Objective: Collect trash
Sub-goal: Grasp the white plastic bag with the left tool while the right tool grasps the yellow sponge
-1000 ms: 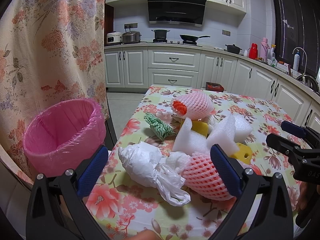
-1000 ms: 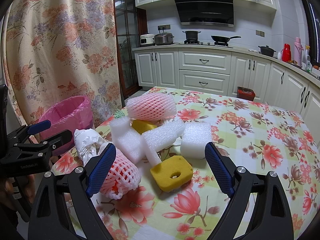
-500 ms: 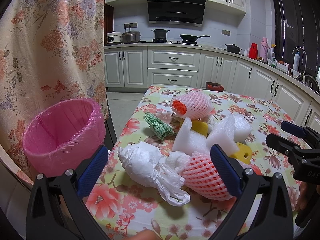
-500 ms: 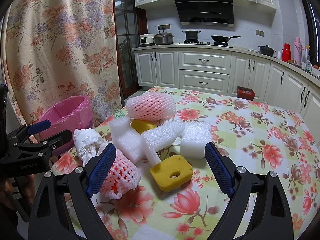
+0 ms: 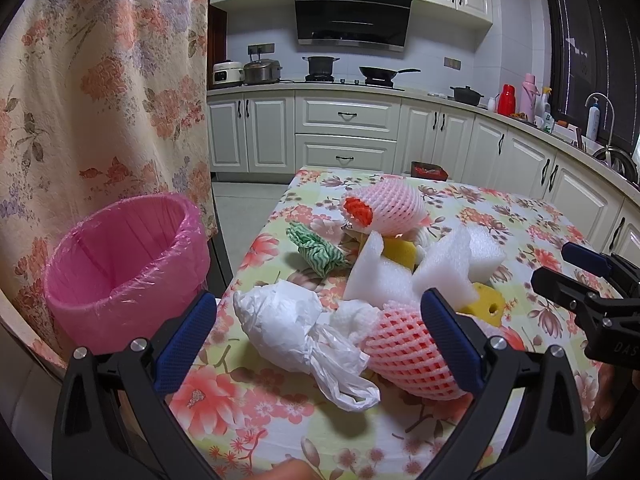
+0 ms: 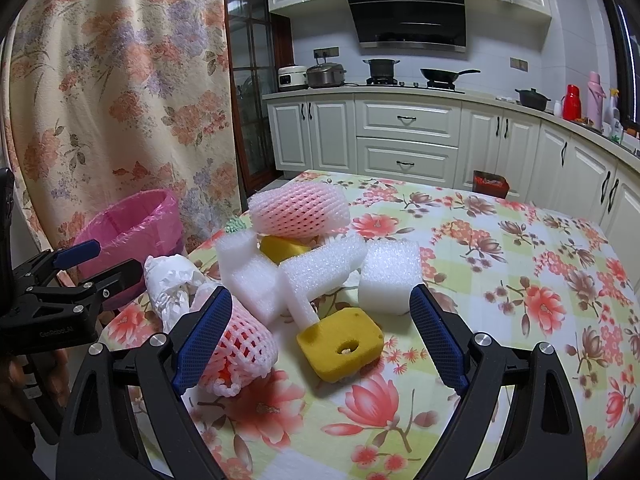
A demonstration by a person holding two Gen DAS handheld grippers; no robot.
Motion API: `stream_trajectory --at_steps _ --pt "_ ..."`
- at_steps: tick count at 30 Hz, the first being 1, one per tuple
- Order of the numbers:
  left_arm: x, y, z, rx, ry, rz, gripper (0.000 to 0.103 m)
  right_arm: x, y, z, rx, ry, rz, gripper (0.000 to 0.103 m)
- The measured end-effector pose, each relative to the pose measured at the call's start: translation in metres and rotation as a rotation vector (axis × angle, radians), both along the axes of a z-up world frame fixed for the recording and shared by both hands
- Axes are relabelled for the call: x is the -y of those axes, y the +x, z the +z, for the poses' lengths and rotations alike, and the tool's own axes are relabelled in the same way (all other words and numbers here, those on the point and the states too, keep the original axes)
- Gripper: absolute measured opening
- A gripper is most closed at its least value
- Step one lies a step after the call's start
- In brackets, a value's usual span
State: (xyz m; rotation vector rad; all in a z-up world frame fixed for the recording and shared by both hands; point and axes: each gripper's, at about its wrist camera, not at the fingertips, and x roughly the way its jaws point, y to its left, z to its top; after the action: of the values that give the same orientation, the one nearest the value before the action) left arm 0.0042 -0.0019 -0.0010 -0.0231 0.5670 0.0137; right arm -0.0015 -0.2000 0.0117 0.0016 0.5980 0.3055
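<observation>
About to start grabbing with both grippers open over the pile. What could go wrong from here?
1. The foam blocks lean on each other; pulling one could tumble the rest.
2. The crumpled plastic bag lies near the table edge and might slide off.
3. The pink bin sits beside the table, so light pieces may miss it.

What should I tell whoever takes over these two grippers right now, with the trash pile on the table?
Left gripper: open, empty, aimed at the white plastic bag.
Right gripper: open, empty, aimed at the yellow sponge.
Pink bin: beside the table's left edge; nothing visible inside.
Pile on the table: two pink foam nets, white foam blocks, green cloth, second yellow sponge.
Done: nothing collected.
Left: bin everything.
</observation>
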Motion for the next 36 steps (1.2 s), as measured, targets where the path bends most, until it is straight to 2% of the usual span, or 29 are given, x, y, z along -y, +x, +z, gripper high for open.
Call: stream_trajectory --at_steps 15,36 --pt "-0.001 0.003 -0.008 -0.018 -0.002 0.007 0.099 -0.001 0.008 -0.019 -0.05 -0.014 -0.014 0.085" --pt "-0.027 0.033 -0.034 -0.111 -0.022 0.083 0.098 0.003 0.043 -0.059 -0.211 -0.058 -0.044 0.085"
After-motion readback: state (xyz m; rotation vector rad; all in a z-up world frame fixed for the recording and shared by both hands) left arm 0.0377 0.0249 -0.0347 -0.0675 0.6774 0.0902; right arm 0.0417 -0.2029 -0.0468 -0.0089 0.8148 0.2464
